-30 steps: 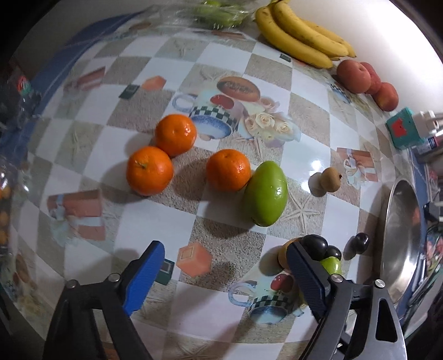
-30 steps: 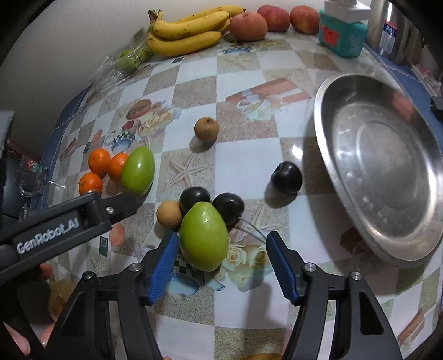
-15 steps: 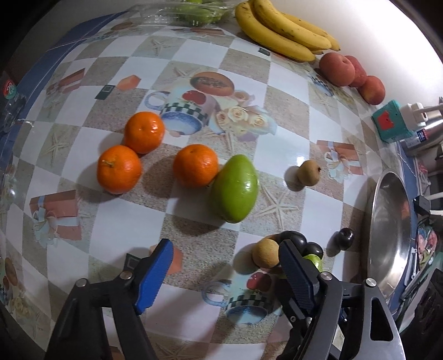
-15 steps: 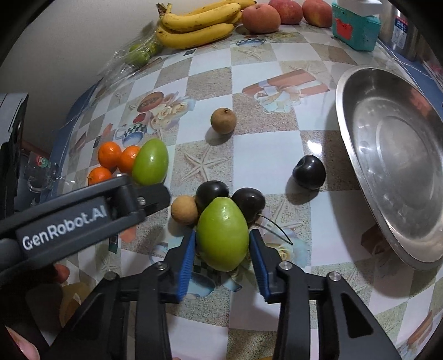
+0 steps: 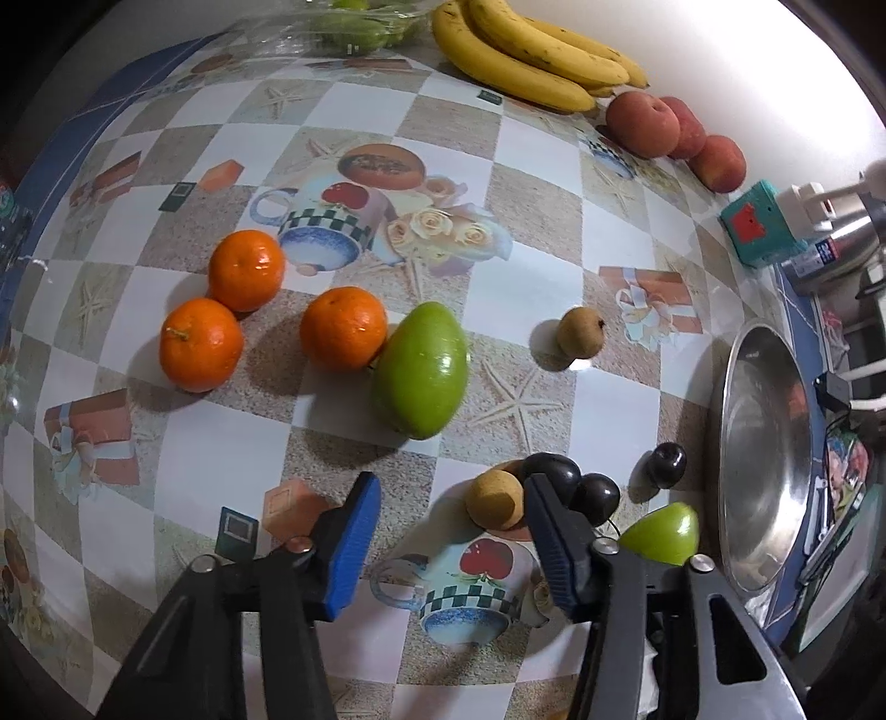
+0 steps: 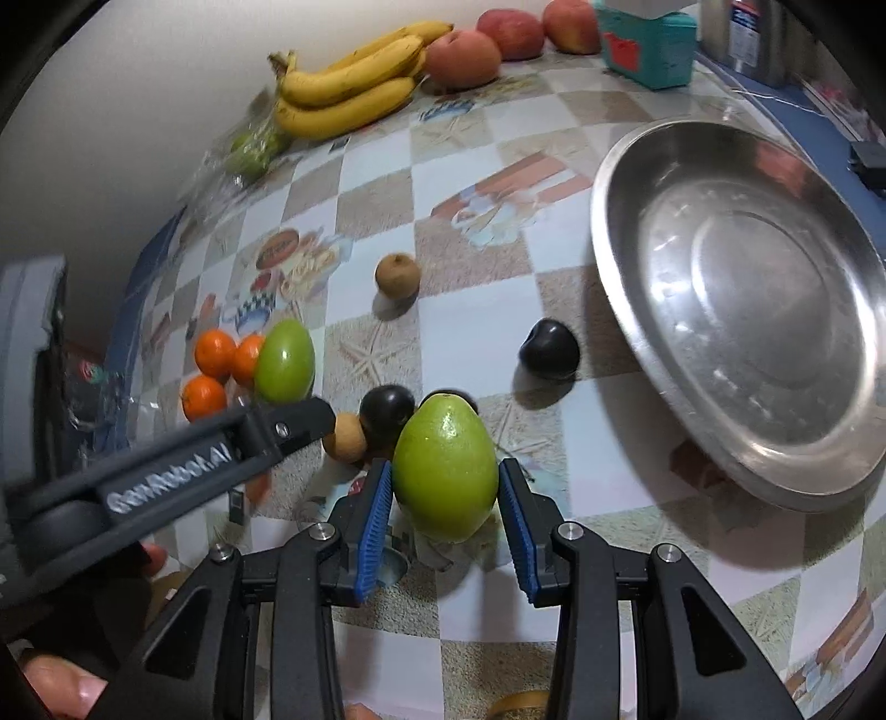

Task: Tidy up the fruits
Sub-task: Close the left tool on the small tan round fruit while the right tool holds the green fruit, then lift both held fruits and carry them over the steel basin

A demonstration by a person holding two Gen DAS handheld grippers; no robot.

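My right gripper [image 6: 446, 523] is shut on a green mango [image 6: 446, 465], its blue pads pressing both sides, just above the tablecloth. Behind the mango lie two dark plums [image 6: 387, 412], a tan round fruit [image 6: 346, 437] and a third plum [image 6: 548, 351]. My left gripper [image 5: 451, 543] points down at the cloth beside the tan fruit [image 5: 494, 498]. Its jaws are closing with nothing between them. A second green mango [image 5: 421, 370] rests against one of three oranges [image 5: 343, 327]. The held mango [image 5: 662, 534] shows at the lower right of the left wrist view.
A steel dish [image 6: 603, 232] sits to the right, nothing in it. Bananas [image 6: 349, 83], peaches [image 6: 459, 58], a teal box [image 6: 648, 52] and bagged green fruit [image 6: 255, 147] line the far wall. Another tan fruit [image 6: 397, 274] lies mid-table. A person's fingers [image 6: 61, 681] show bottom left.
The right jaws closed onto the green mango and raised it slightly off the cloth. The left jaws narrowed steadily, with nothing in them, while that gripper drifted across the table.
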